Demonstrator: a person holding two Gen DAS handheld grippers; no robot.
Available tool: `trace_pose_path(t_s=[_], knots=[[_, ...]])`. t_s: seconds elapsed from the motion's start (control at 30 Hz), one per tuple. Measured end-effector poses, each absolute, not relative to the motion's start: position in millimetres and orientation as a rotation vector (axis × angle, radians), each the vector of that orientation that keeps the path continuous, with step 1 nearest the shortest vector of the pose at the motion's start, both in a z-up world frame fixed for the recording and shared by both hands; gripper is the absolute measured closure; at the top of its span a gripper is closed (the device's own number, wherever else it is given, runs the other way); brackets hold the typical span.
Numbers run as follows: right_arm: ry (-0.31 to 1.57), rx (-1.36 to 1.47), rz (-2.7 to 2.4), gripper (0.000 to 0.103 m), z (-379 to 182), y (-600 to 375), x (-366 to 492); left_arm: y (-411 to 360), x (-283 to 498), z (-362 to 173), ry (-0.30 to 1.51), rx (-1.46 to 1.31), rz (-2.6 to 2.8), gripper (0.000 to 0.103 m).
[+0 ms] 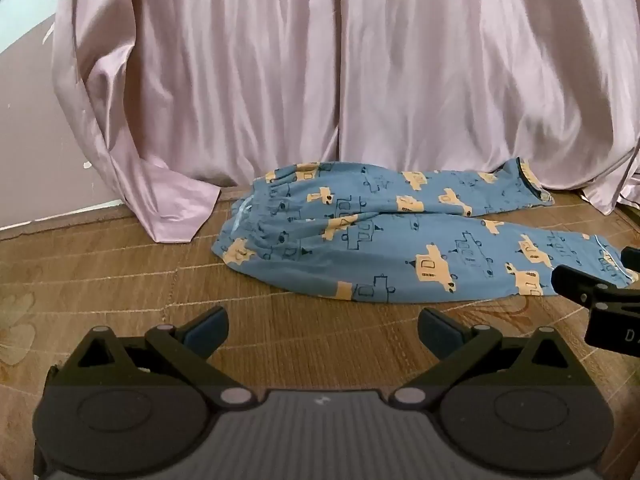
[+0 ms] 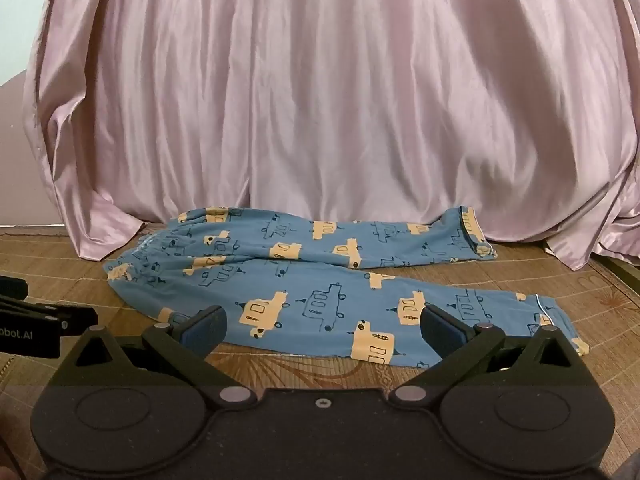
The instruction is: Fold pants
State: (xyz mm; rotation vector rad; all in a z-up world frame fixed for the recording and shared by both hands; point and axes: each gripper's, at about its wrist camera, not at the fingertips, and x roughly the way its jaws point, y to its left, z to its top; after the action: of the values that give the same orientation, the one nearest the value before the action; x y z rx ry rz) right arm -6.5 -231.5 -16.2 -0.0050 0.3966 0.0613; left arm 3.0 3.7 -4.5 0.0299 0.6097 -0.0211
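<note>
Blue pants [image 1: 384, 240] printed with yellow vehicles lie spread on a woven mat, waistband to the left, two legs running right. In the right wrist view the same pants [image 2: 320, 280] fill the middle, the near leg lying just in front of my fingers. My left gripper [image 1: 322, 330] is open over bare mat, short of the pants' near edge. My right gripper [image 2: 322, 330] is open too, its fingertips at the hem of the near leg, nothing between them. The right gripper's body [image 1: 600, 300] shows at the right edge of the left wrist view.
A pink satin curtain [image 1: 320, 80] hangs down to the mat right behind the pants, touching the far leg. The brown woven mat [image 1: 100, 264] stretches left and towards me. The left gripper's body [image 2: 36, 320] sits at the left edge of the right wrist view.
</note>
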Motion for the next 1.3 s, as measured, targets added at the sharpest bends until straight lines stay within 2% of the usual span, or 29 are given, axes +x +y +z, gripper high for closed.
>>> trace_pose_path(t_s=[1.3], knots=[[0.406, -0.005, 0.062, 0.001, -18.6, -232.2, -4.8, 4.6, 3.8, -7.4, 0.619, 0.019, -0.001, 0.000]])
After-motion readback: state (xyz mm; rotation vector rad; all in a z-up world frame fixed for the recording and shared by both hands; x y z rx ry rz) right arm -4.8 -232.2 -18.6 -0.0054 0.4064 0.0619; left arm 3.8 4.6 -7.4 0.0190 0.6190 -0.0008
